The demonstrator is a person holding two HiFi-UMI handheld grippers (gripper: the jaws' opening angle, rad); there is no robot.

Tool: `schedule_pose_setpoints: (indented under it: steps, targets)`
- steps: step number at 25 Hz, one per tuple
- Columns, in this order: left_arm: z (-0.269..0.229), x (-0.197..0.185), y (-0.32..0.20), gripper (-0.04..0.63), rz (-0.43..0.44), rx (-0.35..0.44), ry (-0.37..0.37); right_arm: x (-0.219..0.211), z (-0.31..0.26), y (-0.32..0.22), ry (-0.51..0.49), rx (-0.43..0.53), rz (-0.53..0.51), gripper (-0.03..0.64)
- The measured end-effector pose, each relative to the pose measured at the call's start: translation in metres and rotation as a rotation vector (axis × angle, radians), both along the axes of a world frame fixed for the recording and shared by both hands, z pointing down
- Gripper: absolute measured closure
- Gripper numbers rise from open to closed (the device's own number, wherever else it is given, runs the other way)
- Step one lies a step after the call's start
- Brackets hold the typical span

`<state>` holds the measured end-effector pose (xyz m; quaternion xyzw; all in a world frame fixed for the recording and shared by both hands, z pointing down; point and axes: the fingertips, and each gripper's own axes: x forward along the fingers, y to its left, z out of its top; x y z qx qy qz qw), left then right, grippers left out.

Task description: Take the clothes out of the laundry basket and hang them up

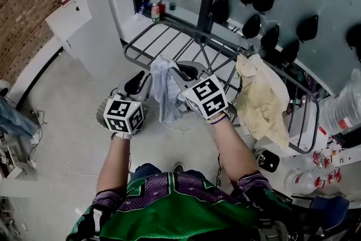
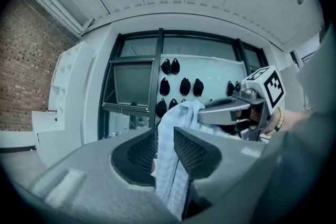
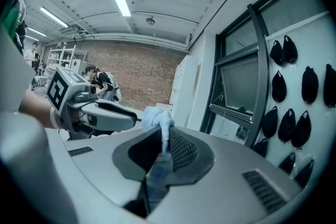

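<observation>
1. My left gripper (image 2: 165, 140) is clamped on one edge of the pale blue cloth (image 1: 164, 90), and my right gripper (image 3: 164, 145) pinches another edge, its jaws nearly together on the thin fabric
2. The cloth hangs bunched between the two grippers, above the near rails of the drying rack (image 1: 163, 36) and left of the cream garment (image 1: 262, 101) draped there
3. I judge this step to be spreading, so I should draw the grippers apart until the fabric goes flat
4. Next I carry it over a bare rail and lower it so both halves hang evenly
5. I let go only once the rail bears the weight, or the cloth may slide off
</observation>
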<state>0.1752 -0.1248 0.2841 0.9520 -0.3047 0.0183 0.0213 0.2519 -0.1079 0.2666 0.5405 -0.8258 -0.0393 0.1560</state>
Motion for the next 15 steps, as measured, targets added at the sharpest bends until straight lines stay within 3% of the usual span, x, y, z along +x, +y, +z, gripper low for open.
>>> schedule_pose_setpoints:
  steps: [6,15]
  targets:
    - [-0.002,0.032,-0.017,0.488,0.044,-0.004,-0.003,0.037,-0.016,-0.01,-0.032,0.034,0.048,0.577]
    - [0.003,0.088,-0.086,0.488,0.164,-0.027,0.06,0.098,-0.025,-0.058,-0.016,0.041,0.2,0.577]
